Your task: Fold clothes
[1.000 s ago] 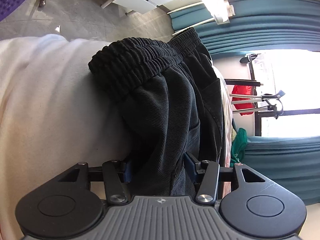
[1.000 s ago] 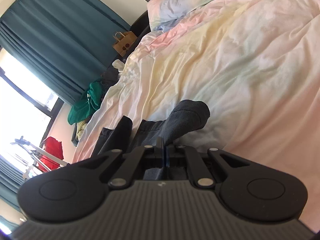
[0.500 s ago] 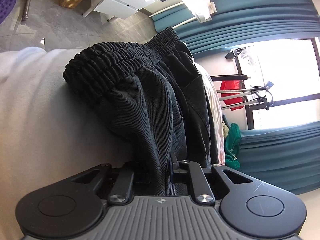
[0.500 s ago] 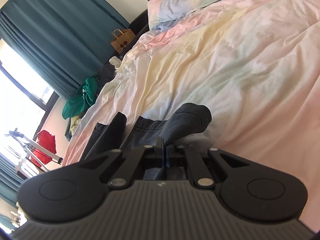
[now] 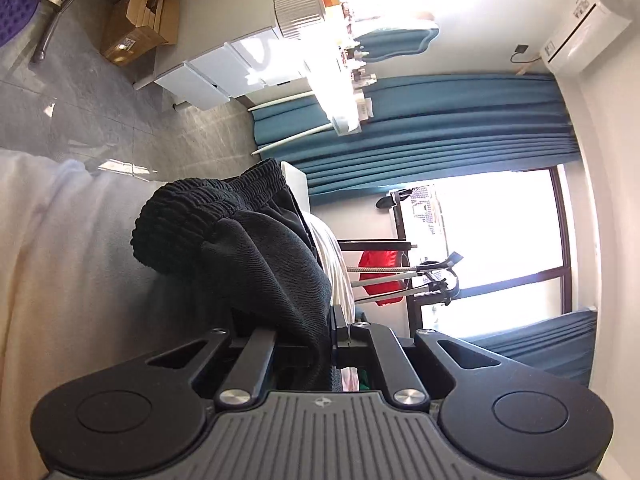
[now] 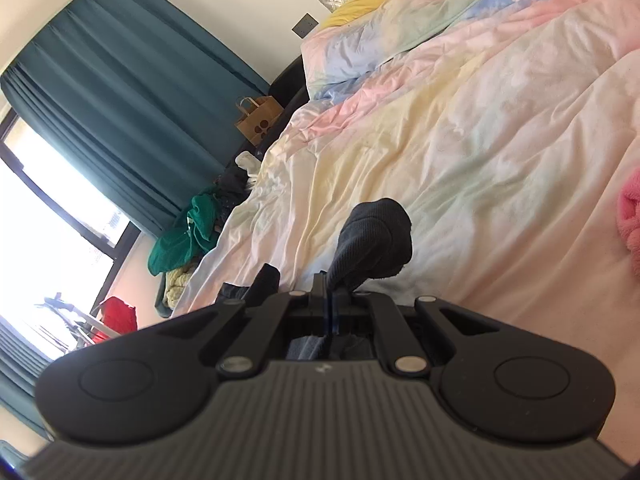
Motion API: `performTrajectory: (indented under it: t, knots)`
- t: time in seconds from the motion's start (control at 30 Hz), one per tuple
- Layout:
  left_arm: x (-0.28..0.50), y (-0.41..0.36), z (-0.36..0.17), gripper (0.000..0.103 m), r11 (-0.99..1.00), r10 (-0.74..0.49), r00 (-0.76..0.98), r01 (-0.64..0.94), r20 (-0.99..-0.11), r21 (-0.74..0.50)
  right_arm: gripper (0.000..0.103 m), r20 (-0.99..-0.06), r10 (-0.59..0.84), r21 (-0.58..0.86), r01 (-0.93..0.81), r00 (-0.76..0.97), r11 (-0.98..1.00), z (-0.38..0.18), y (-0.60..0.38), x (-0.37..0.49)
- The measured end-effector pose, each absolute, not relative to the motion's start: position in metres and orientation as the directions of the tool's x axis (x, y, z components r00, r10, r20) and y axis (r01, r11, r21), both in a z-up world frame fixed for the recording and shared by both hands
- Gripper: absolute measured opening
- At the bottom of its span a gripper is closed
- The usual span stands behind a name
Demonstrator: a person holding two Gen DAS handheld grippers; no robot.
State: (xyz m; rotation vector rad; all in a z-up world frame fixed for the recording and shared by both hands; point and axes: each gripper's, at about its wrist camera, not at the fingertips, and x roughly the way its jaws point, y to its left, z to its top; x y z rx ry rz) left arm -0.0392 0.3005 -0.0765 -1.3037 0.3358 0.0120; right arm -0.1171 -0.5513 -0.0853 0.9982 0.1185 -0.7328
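Observation:
Black corduroy trousers (image 5: 256,256) with an elastic ribbed waistband hang bunched in front of my left gripper (image 5: 316,332), which is shut on a fold of the cloth and holds it above the pale bedcover (image 5: 72,264). My right gripper (image 6: 330,300) is shut on another part of the same trousers (image 6: 376,240), a dark rounded bunch lifted over the pastel duvet (image 6: 480,128). More dark cloth (image 6: 264,280) hangs at the left of the right gripper.
A pink fluffy item (image 6: 632,216) lies on the duvet at the right edge. A green clothes heap (image 6: 188,232) and a paper bag (image 6: 258,120) stand beyond the bed. A white drawer unit (image 5: 224,72), teal curtains (image 5: 440,128) and a drying rack (image 5: 400,276) are around.
My left gripper closed on the trousers and raised them off the bed, with more floor and room showing. My right gripper lifted its bunch too and stays shut.

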Motion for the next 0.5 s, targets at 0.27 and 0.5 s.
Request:
performTrajectory:
  t: [0.27, 0.5]
  knots:
    - [0.048, 0.284, -0.001, 0.007, 0.475, -0.152, 0.946, -0.183, -0.285, -0.861, 0.005, -0.351, -0.487, 0.697, 0.571, 0.8, 0.434, -0.029, -0.559, -0.037]
    - [0.234, 0.254, 0.026, 0.007, 0.577, -0.096, 0.908, -0.284, -0.409, -0.766, 0.005, -0.352, -0.488, 0.58, 0.596, 0.798, 0.556, 0.0, -0.571, 0.126]
